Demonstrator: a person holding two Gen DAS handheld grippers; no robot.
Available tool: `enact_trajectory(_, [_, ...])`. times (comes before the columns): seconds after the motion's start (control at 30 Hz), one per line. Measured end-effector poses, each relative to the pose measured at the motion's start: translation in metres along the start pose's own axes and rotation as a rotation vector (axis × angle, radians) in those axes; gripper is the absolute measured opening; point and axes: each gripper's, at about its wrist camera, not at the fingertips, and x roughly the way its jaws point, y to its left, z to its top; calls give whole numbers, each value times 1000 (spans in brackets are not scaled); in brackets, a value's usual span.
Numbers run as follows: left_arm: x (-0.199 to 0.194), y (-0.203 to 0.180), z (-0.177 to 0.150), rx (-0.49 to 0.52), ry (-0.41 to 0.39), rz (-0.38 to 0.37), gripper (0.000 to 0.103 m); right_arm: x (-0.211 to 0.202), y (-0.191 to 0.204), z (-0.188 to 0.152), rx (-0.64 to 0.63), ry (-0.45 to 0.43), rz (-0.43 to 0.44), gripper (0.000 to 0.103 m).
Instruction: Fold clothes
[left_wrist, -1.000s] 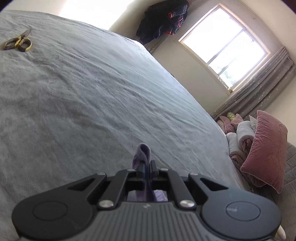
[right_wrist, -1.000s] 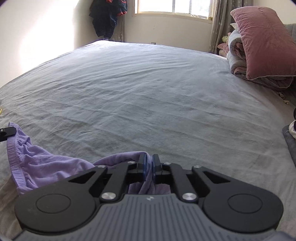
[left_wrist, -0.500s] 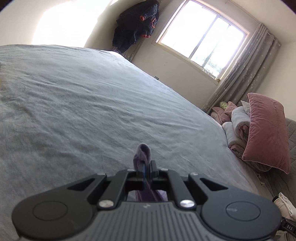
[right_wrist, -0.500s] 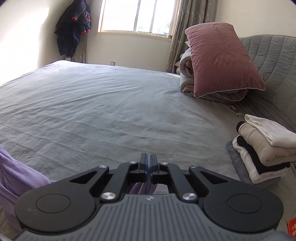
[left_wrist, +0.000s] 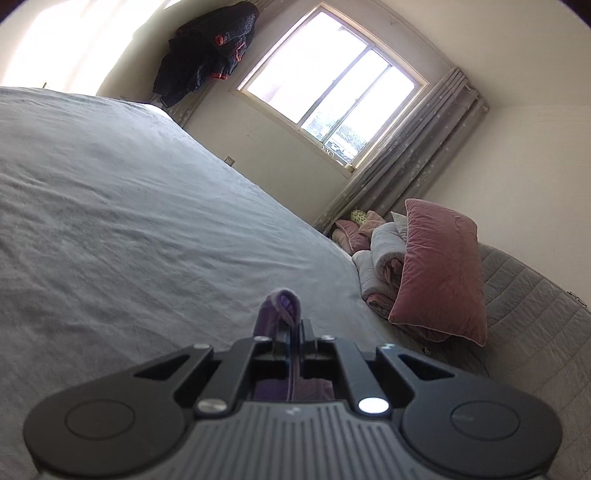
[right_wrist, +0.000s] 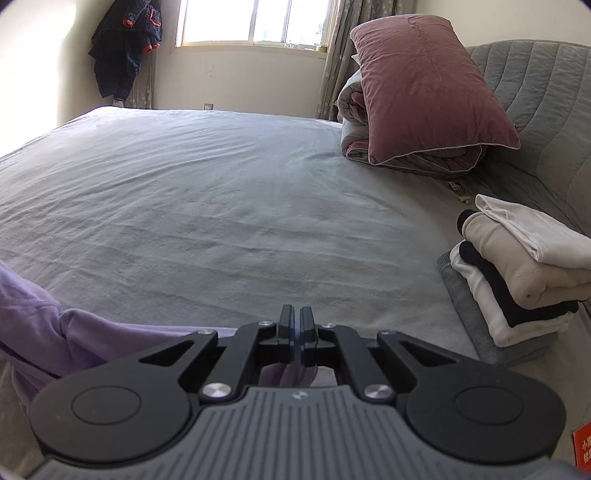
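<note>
Swung toward the folded clothes stack (right_wrist: 517, 269), your left gripper (left_wrist: 293, 334) and right gripper (right_wrist: 296, 332) both clamp the soft lilac cotton garment (right_wrist: 44, 328) left of it; uneven tension could slip a hem.

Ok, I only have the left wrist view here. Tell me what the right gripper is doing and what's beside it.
Observer: The right gripper is shut on the purple garment, which trails off to its left.
Operator: Report any folded clothes.
Observer: A stack of folded clothes sits on the bed to the right gripper's right: white and beige on top, black between, grey at the bottom.
Operator: Say what's past that stack.
Observer: At the frame's lower right edge there's a red card with white characters, cut off by the frame.
Operator: Confirm the left grip.
Observer: The left gripper is shut on the same purple cloth; a loop pokes out above it.
</note>
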Motion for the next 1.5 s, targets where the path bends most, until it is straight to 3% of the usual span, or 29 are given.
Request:
enact_trajectory(0.13, [-18, 25, -12, -15, 41, 48, 4, 1, -7, -11, 39, 37, 10, 2])
enact_trajectory(0.3, [-27, 60, -8, -64, 69, 127, 4, -35, -8, -23, 33, 15, 50, 2])
enact_trajectory(0.5, [-39, 78, 19, -107, -3, 204, 4, -107, -1, -41, -36, -33, 123, 0])
enact_trajectory(0.6, [-45, 78, 34, -82, -49, 317, 4, -130, 9, -54, -90, -16, 150, 0])
enact_trajectory(0.77, [-45, 98, 32, -150, -47, 393, 4, -139, 26, -75, -138, 56, 225, 0])
enact_trajectory(0.83, [-42, 109, 24, -175, -42, 421, 4, -135, 34, -75, -152, 72, 240, 0])
enact_trajectory(0.93, [-39, 127, 9, -201, -31, 430, 4, -126, 50, -66, -182, 88, 265, 13])
enact_trajectory(1.0, [-38, 141, 0, -225, -12, 436, 4, -119, 64, -59, -214, 95, 284, 15])
enact_trajectory(1.03, [-37, 147, -1, -247, 3, 430, 4, -115, 71, -57, -225, 97, 293, 23])
enact_trajectory(1.07, [-38, 150, -1, -256, 8, 416, 4, -109, 77, -53, -229, 99, 300, 39])
enact_trajectory(1.1, [-39, 153, -1, -266, 12, 401, 4, -102, 83, -50, -228, 101, 308, 45])
enact_trajectory(1.5, [-38, 173, 1, -330, 60, 354, 4, 14, 119, -31, -107, 241, 293, 46])
